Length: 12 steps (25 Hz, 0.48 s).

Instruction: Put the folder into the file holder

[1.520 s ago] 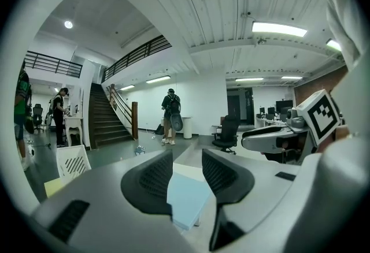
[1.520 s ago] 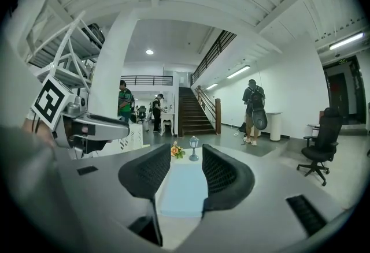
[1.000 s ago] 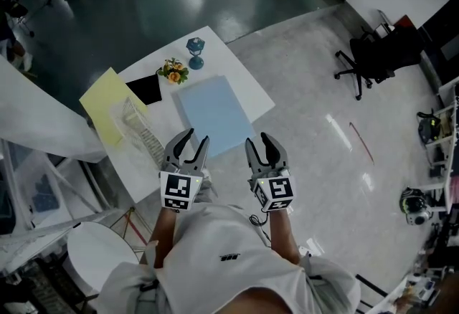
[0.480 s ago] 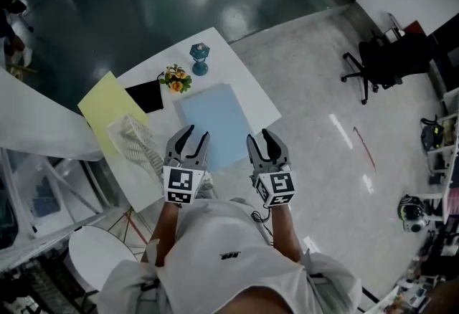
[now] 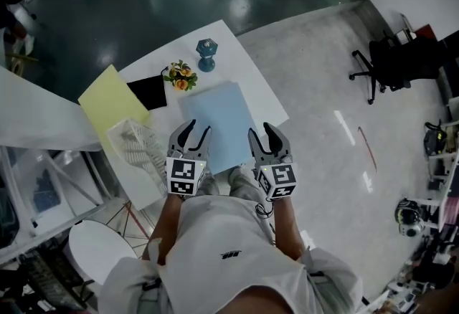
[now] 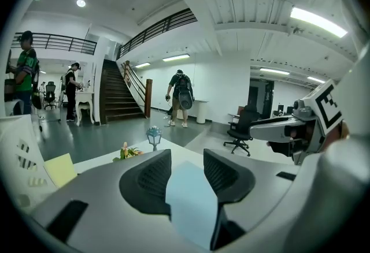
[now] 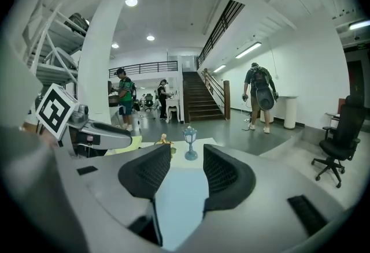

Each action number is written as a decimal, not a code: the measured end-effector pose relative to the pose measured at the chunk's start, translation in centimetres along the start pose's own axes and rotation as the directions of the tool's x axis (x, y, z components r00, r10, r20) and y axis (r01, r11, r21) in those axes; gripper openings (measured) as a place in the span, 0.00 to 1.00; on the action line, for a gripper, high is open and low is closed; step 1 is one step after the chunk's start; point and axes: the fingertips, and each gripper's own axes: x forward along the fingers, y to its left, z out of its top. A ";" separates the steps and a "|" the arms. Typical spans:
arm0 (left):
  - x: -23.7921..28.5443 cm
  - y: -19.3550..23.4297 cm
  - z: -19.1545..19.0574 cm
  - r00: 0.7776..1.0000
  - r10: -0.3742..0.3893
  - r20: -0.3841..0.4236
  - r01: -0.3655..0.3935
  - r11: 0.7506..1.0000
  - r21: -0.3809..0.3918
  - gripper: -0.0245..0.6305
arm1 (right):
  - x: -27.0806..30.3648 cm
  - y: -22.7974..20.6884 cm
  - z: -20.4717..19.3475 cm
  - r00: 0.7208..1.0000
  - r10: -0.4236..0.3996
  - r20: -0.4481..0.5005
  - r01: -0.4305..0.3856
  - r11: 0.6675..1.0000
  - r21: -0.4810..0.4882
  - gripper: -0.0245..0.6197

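A light blue folder [image 5: 219,122] lies flat on the white table [image 5: 254,79]. A white mesh file holder [image 5: 136,144] stands at the table's left edge, beside a yellow folder [image 5: 111,97]. My left gripper [image 5: 196,129] hovers over the blue folder's near left corner; its jaws are opening, with nothing between them. My right gripper [image 5: 261,130] is at the folder's near right corner, shut and empty. In the left gripper view the blue folder [image 6: 191,200] shows below the jaws. The blue folder [image 7: 176,203] appears the same way in the right gripper view.
A small flower pot [image 5: 179,77], a blue lamp ornament [image 5: 206,54] and a flat black object [image 5: 148,92] sit at the table's far side. A black office chair [image 5: 387,65] stands on the floor to the right. People walk in the hall beyond.
Both grippers have edged forward, up to the blue folder's near edge. The head view has shifted slightly. The folder has not moved.
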 end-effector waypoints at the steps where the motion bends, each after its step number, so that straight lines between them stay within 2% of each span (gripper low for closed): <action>1: 0.4 0.2 -0.3 1.000 0.005 -0.009 -0.005 1.000 -0.009 0.33 | 0.5 -0.2 -0.2 1.000 0.007 -0.008 -0.007 1.000 -0.001 0.30; 12: 4.9 2.3 -4.3 0.987 0.114 -0.115 -0.124 0.988 -0.090 0.38 | 6.5 -3.0 -2.6 0.983 0.149 -0.107 -0.151 0.988 -0.012 0.30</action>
